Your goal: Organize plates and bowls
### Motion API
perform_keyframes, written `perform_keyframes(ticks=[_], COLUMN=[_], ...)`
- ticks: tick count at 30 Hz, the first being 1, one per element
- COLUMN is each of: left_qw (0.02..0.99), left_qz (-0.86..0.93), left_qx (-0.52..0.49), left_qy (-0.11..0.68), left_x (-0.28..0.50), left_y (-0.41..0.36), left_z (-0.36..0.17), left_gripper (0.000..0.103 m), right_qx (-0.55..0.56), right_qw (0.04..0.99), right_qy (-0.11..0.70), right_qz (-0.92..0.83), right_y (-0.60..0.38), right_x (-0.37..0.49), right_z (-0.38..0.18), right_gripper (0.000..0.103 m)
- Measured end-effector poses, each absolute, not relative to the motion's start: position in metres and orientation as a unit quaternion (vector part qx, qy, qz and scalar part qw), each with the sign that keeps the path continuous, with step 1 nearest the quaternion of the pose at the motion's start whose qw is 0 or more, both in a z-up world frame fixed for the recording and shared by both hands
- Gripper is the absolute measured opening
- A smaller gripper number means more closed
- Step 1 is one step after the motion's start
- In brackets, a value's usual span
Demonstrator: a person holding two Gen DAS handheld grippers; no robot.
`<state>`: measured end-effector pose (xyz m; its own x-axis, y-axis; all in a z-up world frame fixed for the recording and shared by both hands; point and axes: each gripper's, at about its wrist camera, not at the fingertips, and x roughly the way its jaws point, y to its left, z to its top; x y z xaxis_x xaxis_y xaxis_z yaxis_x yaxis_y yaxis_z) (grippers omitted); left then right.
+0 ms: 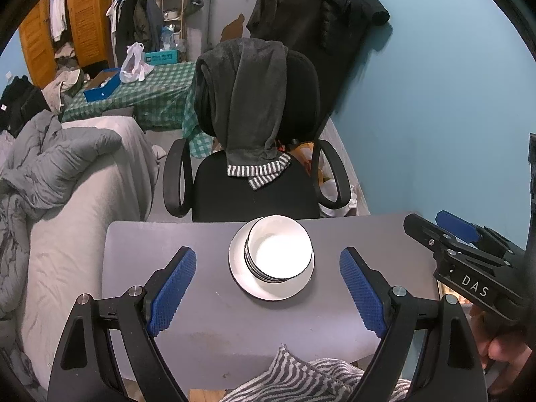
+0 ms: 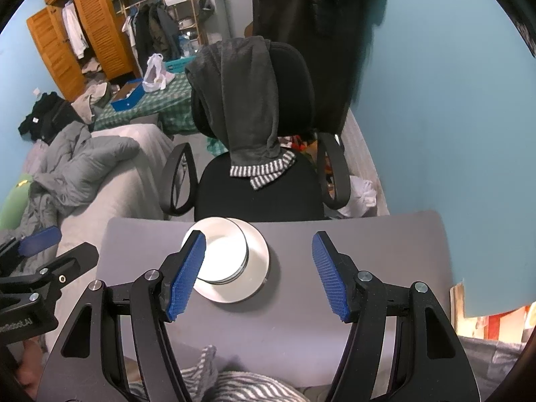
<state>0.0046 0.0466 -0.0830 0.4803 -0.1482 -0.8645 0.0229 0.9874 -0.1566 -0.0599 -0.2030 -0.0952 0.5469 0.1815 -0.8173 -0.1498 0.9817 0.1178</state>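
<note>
A stack of white bowls [image 1: 279,253] [image 2: 222,256] with dark rims sits on a white plate [image 1: 248,284] [image 2: 258,261] near the far edge of the grey table [image 1: 207,321] [image 2: 294,321]. My left gripper [image 1: 268,273] hovers above the table, open, its blue pads wide apart on either side of the stack and touching nothing. My right gripper [image 2: 259,256] is open too, to the right of the stack, with its left pad in front of the bowls' near left side. Each gripper also shows at the side of the other's view: right gripper [image 1: 435,231], left gripper [image 2: 67,244].
A black office chair [image 1: 254,181] [image 2: 261,184] draped with a dark grey garment stands just beyond the table's far edge. A striped cloth [image 1: 301,378] [image 2: 234,385] lies at the near edge. A bed with a grey duvet [image 1: 60,167] is left; the blue wall [image 1: 435,117] is right.
</note>
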Motion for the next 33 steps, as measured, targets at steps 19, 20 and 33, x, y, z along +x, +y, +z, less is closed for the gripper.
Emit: perform_keyframes(ticks=[19,20,33], left_qw=[0.854,0.854,0.852], left_qz=[-0.048,-0.048,-0.047], left_qx=[-0.046,-0.045,-0.044], left_qy=[0.516,0.517,0.519], left_x=[0.0076,0.0077,0.0066], left_y=[0.0420,0.0421,0.0479], left_z=[-0.0864,-0.0867,-0.0877], left_gripper=[0.089,0.089,0.089], right_qx=[0.014,0.013,0.014], right_qw=[0.877,0.877,0.877], right_qy=[0.470,0.470,0.470], right_qz=[0.100,0.100,0.101], right_y=[-0.2004,-0.2004,-0.1985], right_x=[-0.0572,-0.0570,-0.0575], right_z=[-0.0947,-0.0949,-0.0959], right_gripper=[0.065,0.065,0.065])
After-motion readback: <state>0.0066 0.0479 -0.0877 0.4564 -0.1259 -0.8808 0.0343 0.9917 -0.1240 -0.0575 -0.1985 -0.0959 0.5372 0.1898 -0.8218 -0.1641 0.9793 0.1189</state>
